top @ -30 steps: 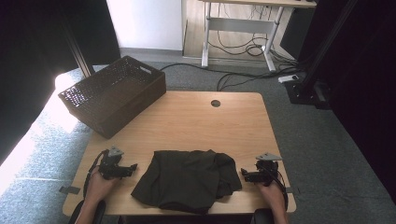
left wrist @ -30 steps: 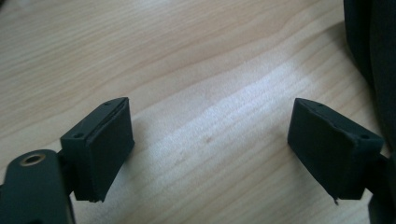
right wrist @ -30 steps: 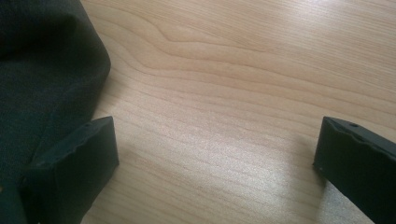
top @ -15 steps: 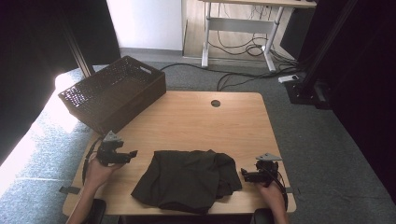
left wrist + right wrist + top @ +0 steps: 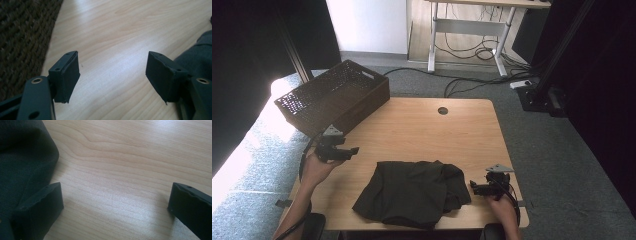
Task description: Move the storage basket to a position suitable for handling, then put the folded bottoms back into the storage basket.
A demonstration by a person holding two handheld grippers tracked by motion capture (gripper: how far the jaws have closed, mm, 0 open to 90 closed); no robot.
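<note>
Off to my far left sits the dark woven basket (image 5: 334,100), resting on the table's corner, and my left tongs (image 5: 351,150) hang just short of its near wall, raised above the wooden table (image 5: 432,130). In the left gripper view the basket's weave (image 5: 25,37) fills the space beyond my left pad, while the bare wood runs between the two pads (image 5: 66,75). These jaws have just been closing a little, yet they stand apart with nothing between them, released and gripping no cloth. Past my right pad in that same view I catch the edge of the dark garment (image 5: 200,52), near but not touching. Moving along, the garment (image 5: 414,192) lies crumpled flat on the table between my two tongs, toward the near edge, well clear of the left ones and just beside the right ones. Now my right tongs (image 5: 473,187) rest low at the garment's right-hand edge, jaws pointing toward it. In the right gripper view the jaws gape wide, released, bare wood between them; the cloth (image 5: 22,162) bunches up just behind my left pad (image 5: 42,205), whether touching I cannot tell.
</note>
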